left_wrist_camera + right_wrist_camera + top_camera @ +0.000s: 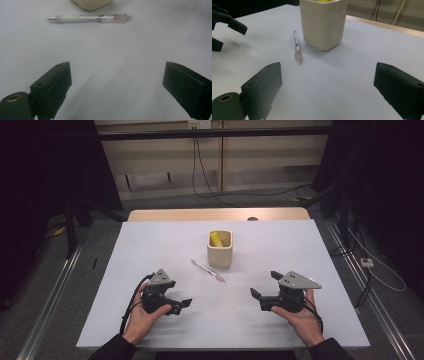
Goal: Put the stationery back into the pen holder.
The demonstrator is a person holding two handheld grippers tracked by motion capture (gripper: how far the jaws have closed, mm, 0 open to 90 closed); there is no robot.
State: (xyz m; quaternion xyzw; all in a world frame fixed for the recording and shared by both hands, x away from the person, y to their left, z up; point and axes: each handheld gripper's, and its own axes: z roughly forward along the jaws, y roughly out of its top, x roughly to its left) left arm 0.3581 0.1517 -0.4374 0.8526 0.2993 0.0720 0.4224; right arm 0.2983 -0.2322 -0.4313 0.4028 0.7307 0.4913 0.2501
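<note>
A cream square cup [220,251] stands in the middle of the white table [150,245], with a yellow object [216,238] inside it. A clear pen [207,270] with a pink end lies flat just in front and left of the cup. My left gripper [181,304] rests at the near left, held in a hand, open and empty. My right gripper [264,284] sits at the near right, also open and empty. In the left gripper view the pen [87,18] lies crosswise ahead of the gripper [116,85]. In the right gripper view the cup [323,23] and pen [297,47] lie beyond the gripper [328,85].
A wooden table edge [215,214] shows behind the white top. Cables [210,190] trail over the floor at the back and right. Metal rails [55,290] run along both sides of the table, with dark curtains [45,180] beyond.
</note>
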